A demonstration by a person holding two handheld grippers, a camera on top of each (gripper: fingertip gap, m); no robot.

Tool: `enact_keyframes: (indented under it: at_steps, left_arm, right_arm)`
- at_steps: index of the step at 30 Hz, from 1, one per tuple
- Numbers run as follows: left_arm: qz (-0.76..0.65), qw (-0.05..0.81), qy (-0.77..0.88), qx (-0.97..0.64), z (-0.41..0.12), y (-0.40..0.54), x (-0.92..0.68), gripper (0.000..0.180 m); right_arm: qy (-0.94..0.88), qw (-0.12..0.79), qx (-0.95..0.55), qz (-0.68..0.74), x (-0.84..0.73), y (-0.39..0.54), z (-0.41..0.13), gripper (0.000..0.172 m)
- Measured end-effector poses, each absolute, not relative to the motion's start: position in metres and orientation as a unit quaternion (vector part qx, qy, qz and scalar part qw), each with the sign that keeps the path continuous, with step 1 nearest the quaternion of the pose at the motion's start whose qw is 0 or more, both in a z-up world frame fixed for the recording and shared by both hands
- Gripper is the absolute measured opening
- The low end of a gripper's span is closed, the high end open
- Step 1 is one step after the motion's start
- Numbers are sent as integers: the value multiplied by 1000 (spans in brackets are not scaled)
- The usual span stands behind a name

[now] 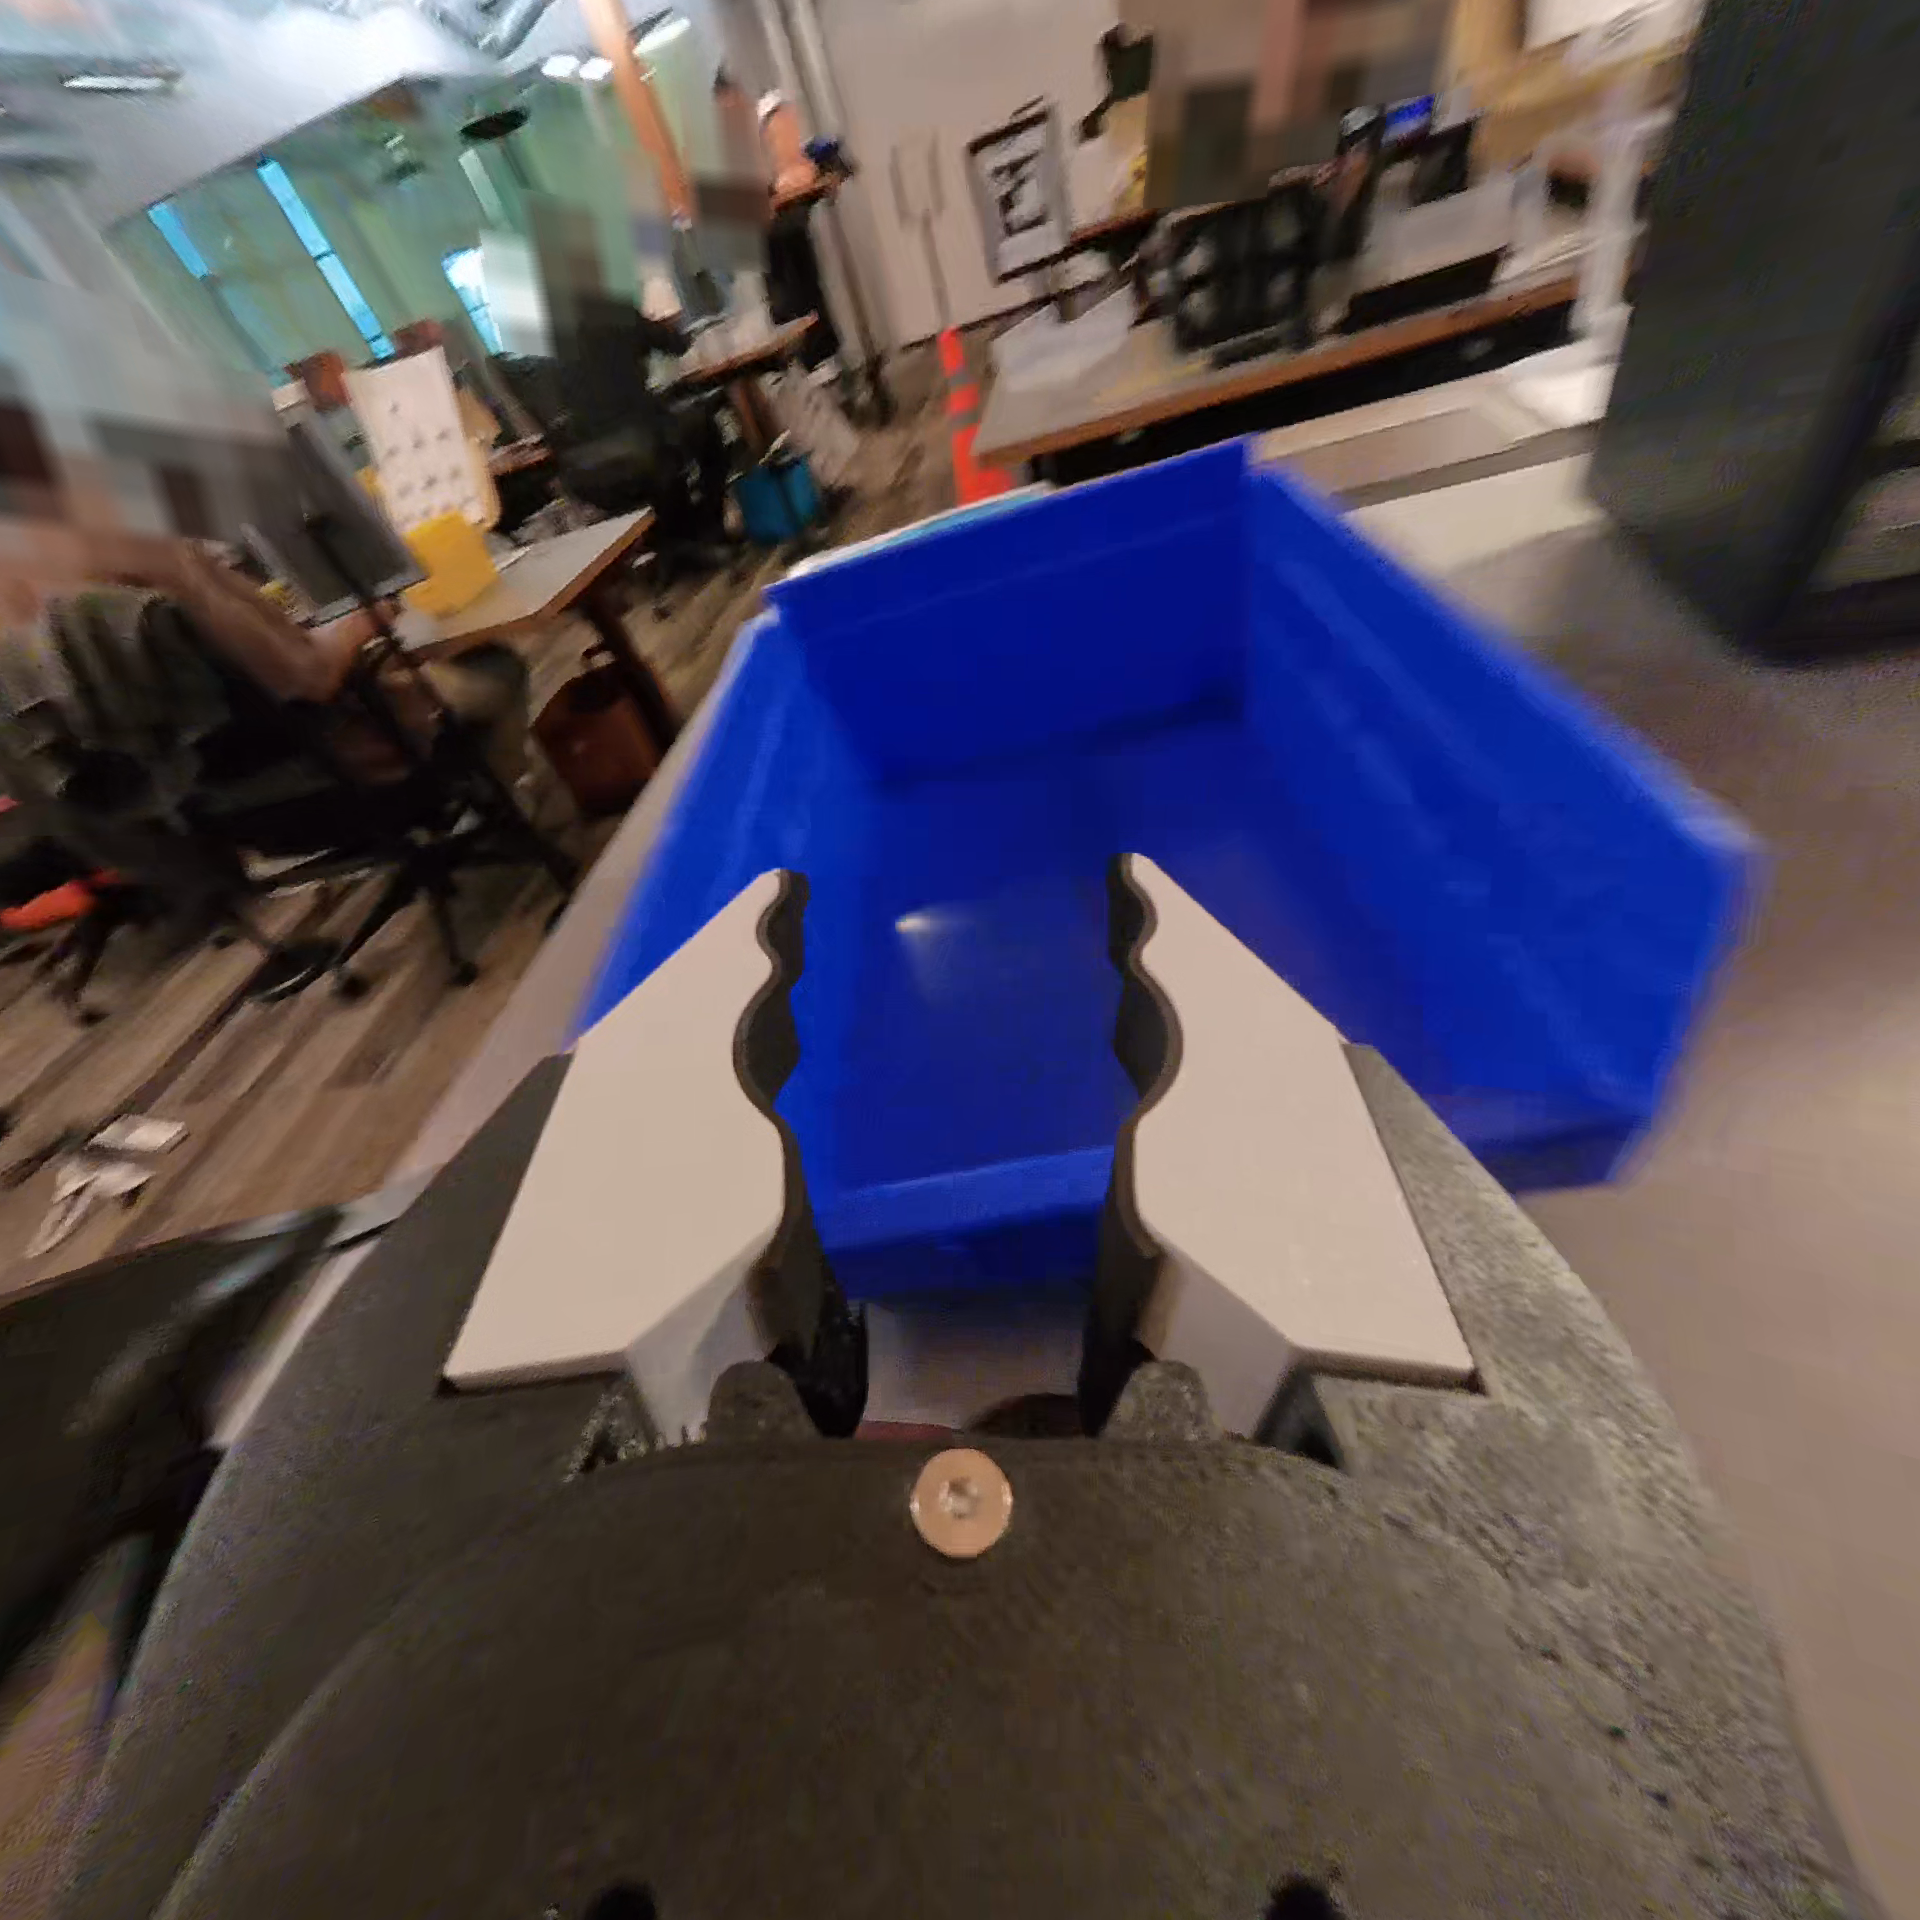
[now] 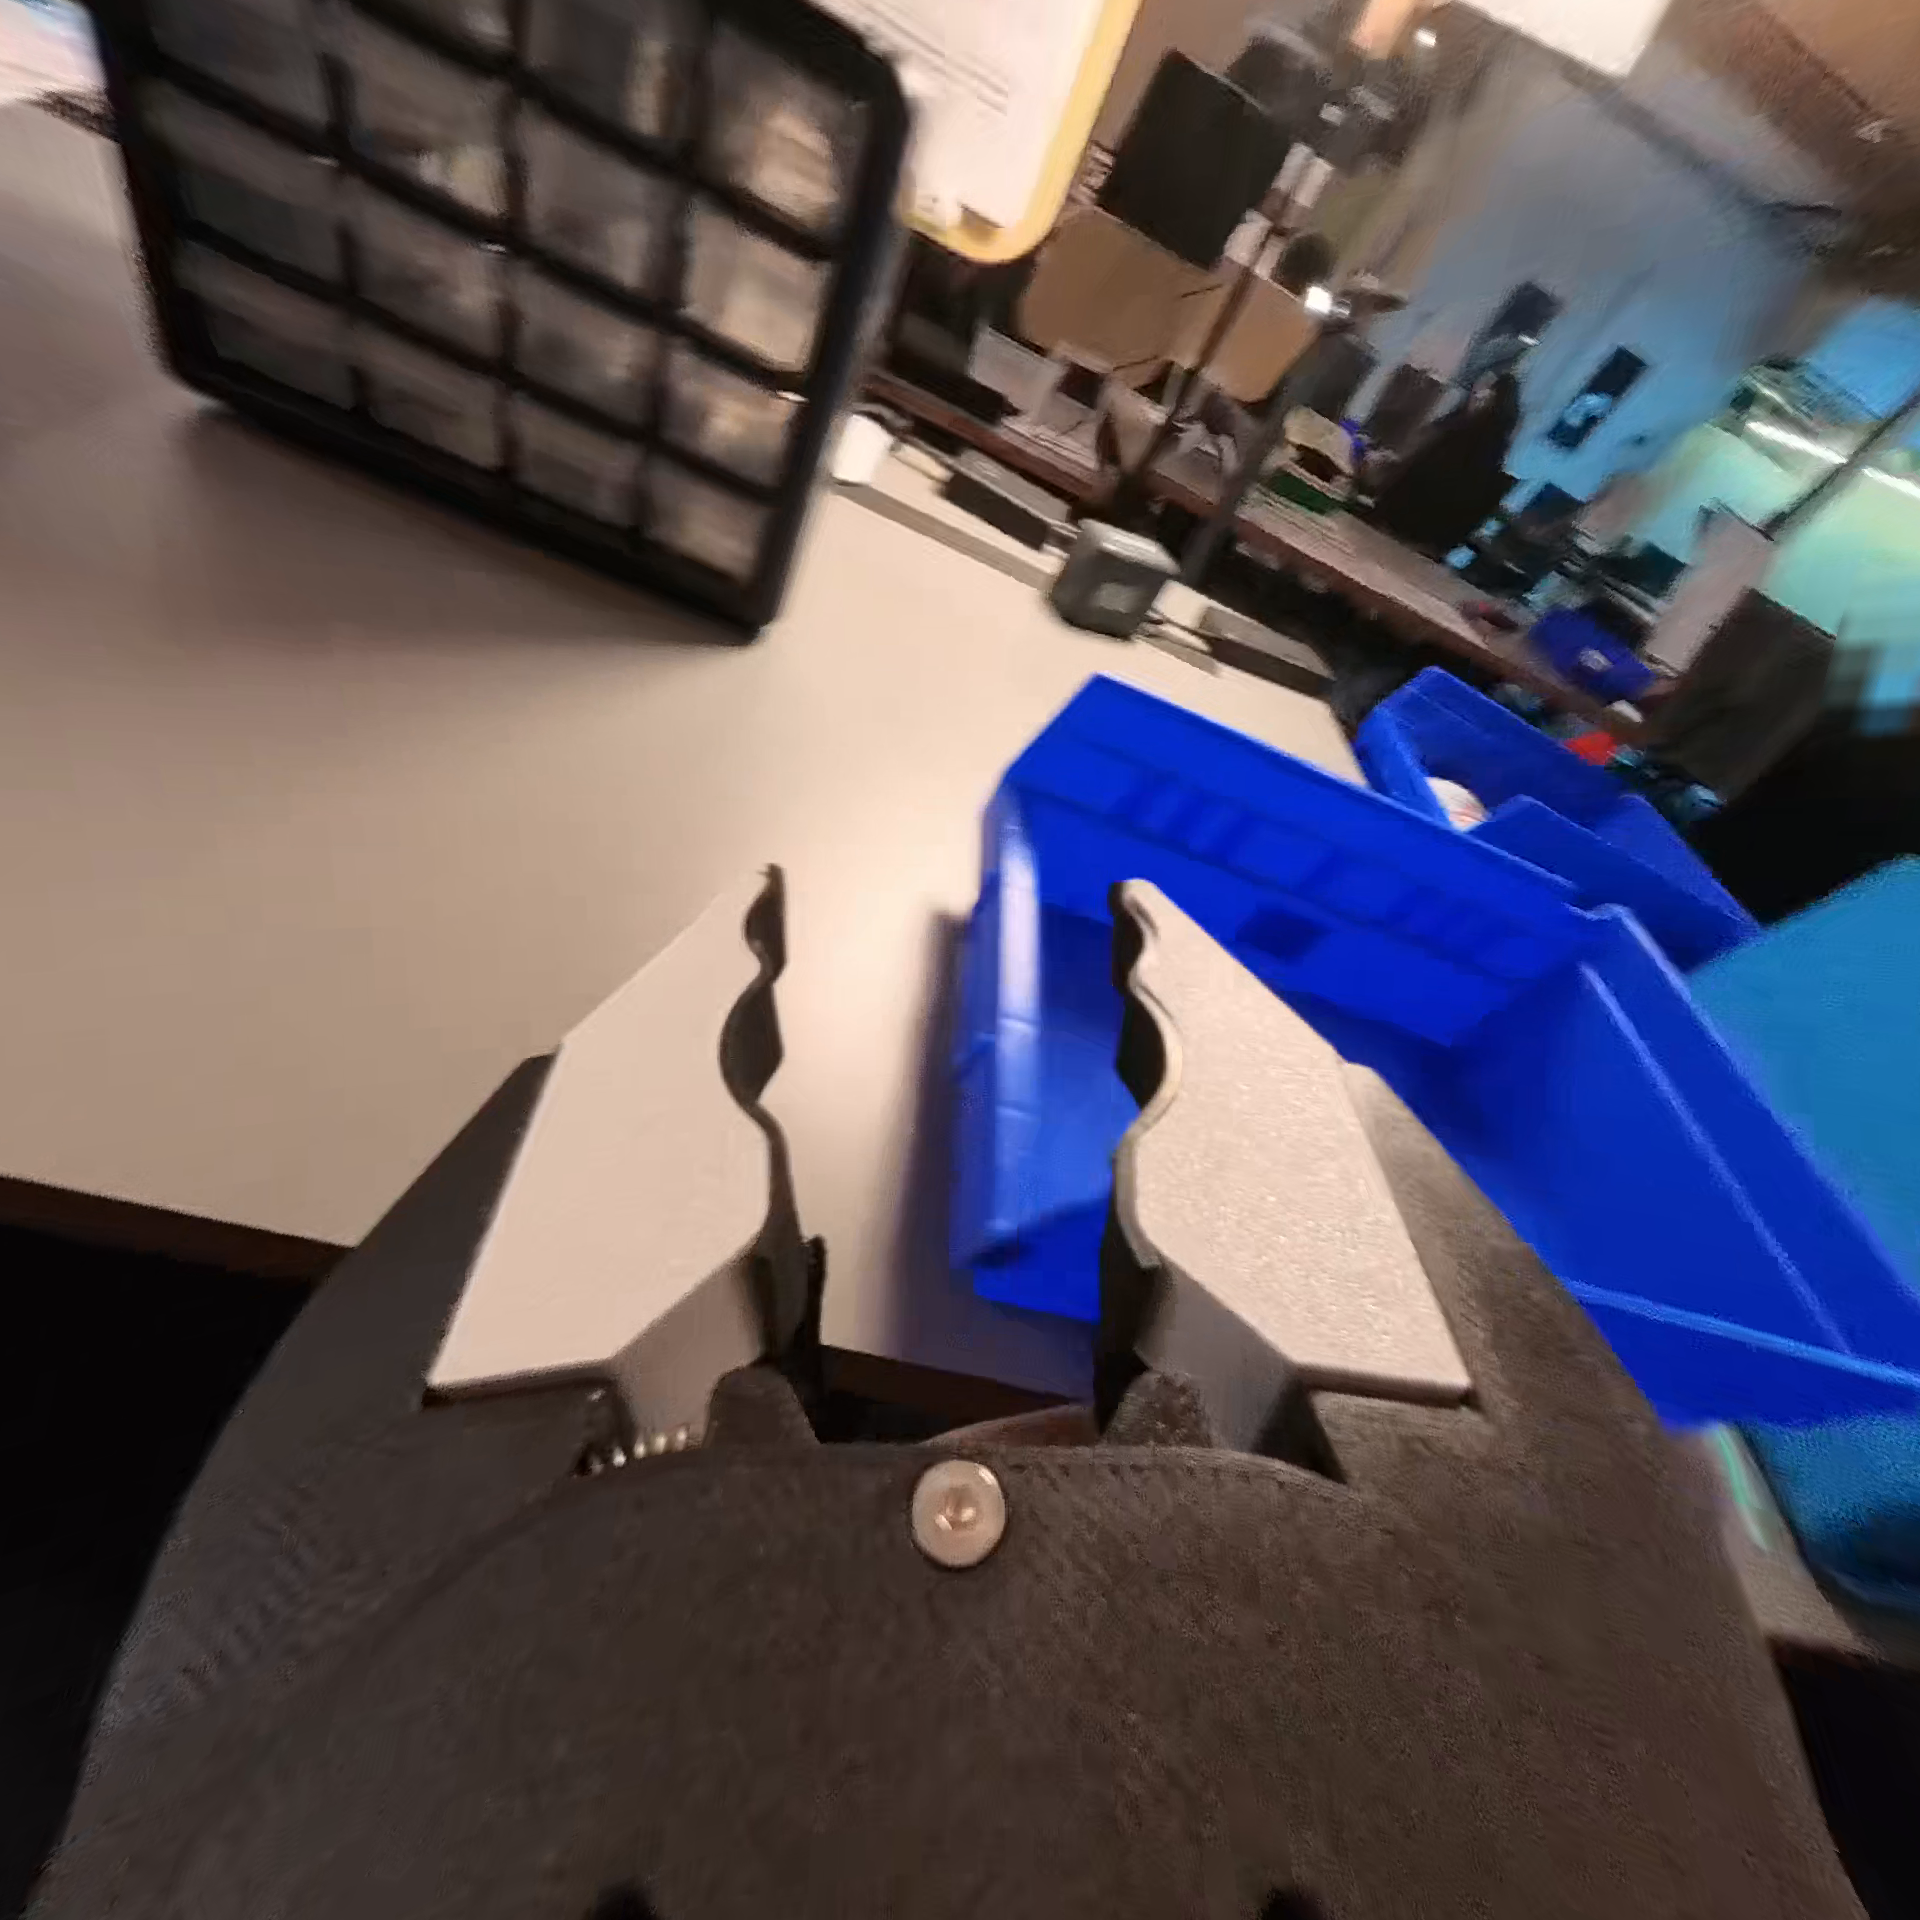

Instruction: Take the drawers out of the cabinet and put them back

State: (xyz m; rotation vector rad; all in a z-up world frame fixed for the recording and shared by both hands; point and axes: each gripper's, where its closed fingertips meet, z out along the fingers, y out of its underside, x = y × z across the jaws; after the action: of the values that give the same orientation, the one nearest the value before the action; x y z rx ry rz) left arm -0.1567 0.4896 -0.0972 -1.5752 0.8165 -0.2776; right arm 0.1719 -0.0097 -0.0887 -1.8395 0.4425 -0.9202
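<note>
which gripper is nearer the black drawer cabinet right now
Right, as far as the views show. The right gripper faces the black drawer cabinet across bare table. The left gripper hangs over the blue bin; that view shows no cabinet clearly.

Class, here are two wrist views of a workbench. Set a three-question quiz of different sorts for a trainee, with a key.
1. True or false: the left gripper is clamped on the blue bin.
2. What colour is the frame of the drawer cabinet? A red, B black, C white.
3. Fill in: in the right wrist view the cabinet stands on the grey ___.

Key: 1 false, its jaws stand apart with nothing pressed between them. 2 B. 3 table.
</note>
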Motion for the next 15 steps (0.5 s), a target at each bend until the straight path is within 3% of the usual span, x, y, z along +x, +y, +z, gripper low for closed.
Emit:
enact_keyframes:
  at_steps: [2, 8, 10, 15]
  left_arm:
    - [-167, 624, 373, -667, -99, 452, -130, 59]
    - [-206, 624, 410, -633, -115, 387, -77, 58]
    - [-194, 624, 407, -639, -118, 388, -74, 57]
    - [-222, 616, 406, -638, -121, 382, -67, 56]
  right_arm:
    - [226, 491, -753, -376, 186, -31, -83, 85]
    - [280, 442, -727, -444, 209, -75, -97, 120]
    - [289, 429, -725, -455, 214, -78, -106, 122]
    - [299, 405, -729, -463, 238, -95, -130, 109]
